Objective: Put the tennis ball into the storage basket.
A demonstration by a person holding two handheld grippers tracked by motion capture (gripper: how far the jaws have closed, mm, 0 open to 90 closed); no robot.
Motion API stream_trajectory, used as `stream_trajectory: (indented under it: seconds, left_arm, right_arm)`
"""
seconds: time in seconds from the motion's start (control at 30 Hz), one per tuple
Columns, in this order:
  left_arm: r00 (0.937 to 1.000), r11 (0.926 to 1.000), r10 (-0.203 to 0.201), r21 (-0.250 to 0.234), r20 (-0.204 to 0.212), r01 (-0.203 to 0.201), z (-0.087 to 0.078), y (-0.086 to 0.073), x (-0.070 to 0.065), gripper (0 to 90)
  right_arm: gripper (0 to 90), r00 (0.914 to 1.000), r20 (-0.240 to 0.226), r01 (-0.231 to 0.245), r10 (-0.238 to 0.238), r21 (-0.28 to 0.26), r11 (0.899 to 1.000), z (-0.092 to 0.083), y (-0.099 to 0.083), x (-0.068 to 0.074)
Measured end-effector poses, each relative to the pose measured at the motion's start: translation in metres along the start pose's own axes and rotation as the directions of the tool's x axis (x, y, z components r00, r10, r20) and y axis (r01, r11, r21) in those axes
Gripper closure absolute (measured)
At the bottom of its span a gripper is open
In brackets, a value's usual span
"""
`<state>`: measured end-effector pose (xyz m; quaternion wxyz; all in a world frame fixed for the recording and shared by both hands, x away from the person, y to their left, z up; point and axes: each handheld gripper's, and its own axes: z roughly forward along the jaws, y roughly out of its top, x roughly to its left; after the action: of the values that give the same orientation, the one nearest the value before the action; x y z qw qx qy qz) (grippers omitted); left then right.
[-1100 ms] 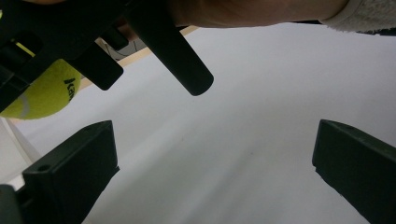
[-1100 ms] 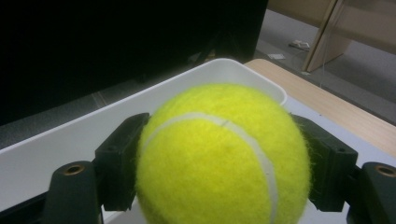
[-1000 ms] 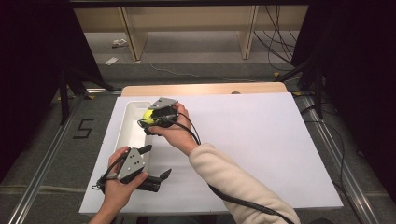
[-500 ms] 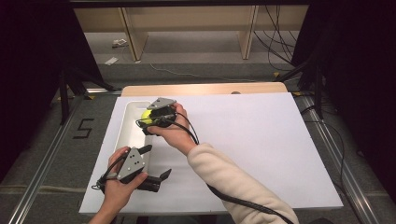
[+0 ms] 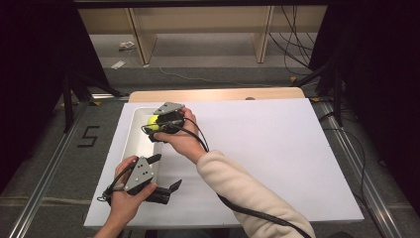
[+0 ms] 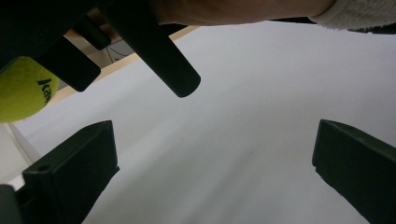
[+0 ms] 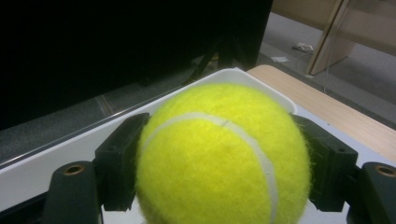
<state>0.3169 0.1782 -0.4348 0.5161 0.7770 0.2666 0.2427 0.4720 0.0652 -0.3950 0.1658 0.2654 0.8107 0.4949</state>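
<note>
Little has shifted since the earlier frames: right tongs (image 5: 157, 125) remain over the white tray (image 5: 136, 130) at the bench's (image 5: 277, 148) left side, clenched on the tennis ball (image 7: 219, 158). Ball held above the tray's far end, not yet set down. Left tongs (image 5: 166, 187) idle near the front edge, spread wide, holding nothing. Ball likely light, felt-covered, springy; it should grip well without slipping. Best hold is across its widest middle, as now; released from height it may bounce or roll inside the tray.
</note>
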Motion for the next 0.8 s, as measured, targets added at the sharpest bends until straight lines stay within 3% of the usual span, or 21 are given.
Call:
stream_trajectory:
  seconds: [0.8]
  left_arm:
    - [1.0000, 1.0000, -0.005, 0.000, 0.003, 0.005, 0.0008, -0.0004, -0.0007, 0.0]
  right_arm:
    - [26.9, 0.9999, -0.011, 0.006, -0.006, 0.003, 1.000, 0.0054, 0.0029, 0.0050]
